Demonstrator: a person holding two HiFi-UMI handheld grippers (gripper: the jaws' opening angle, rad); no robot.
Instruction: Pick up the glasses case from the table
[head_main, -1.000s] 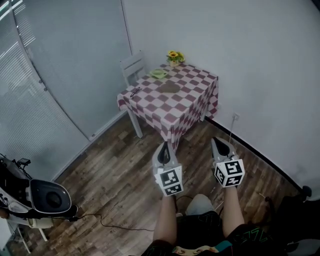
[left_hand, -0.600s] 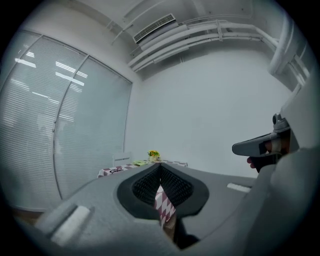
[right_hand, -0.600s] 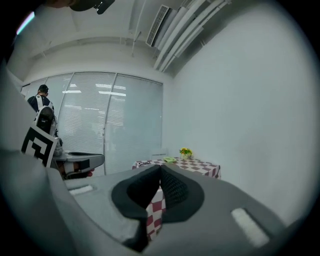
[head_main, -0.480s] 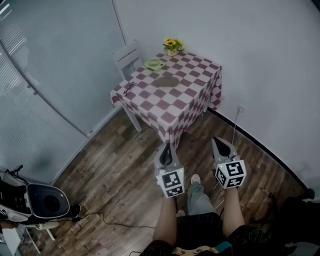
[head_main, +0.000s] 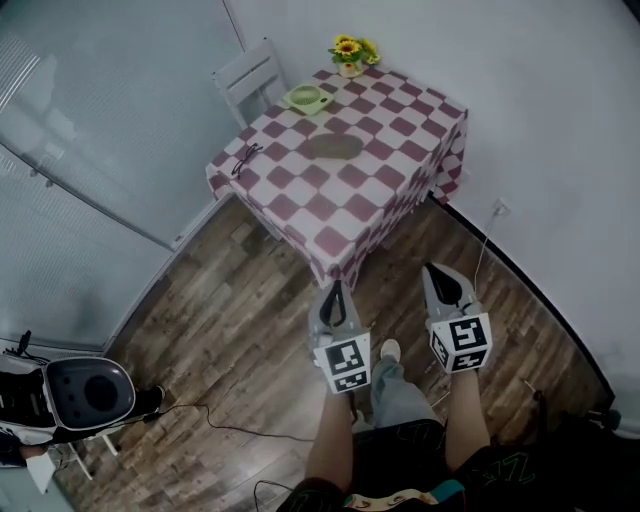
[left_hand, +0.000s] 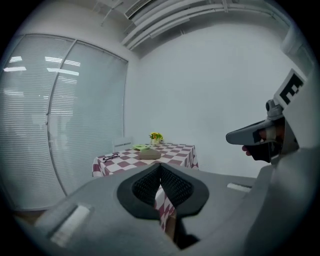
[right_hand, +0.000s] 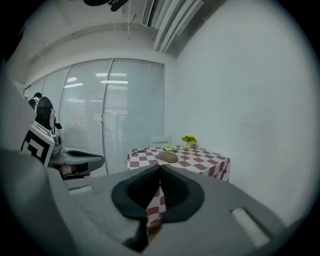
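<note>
Nothing is done yet: the glasses case (head_main: 332, 146) lies untouched in the middle of the table (head_main: 330, 240). My left gripper (head_main: 334, 292) and right gripper (head_main: 438, 274), both clenched on nothing, hang well short of that table.

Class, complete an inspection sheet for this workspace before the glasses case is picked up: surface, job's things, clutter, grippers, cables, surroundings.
Surface: table under a red-and-white checked cloth, beside the white wall.
Job's things: glasses case lying near the table's middle, untouched.
Clutter: glasses, green dish, sunflower pot.
Grippers: left gripper and right gripper both shut, empty, short of the table.
Cables: dark cable on the floor; white cable below a wall socket.
Surroundings: white chair, wood floor, glass wall with blinds.
</note>
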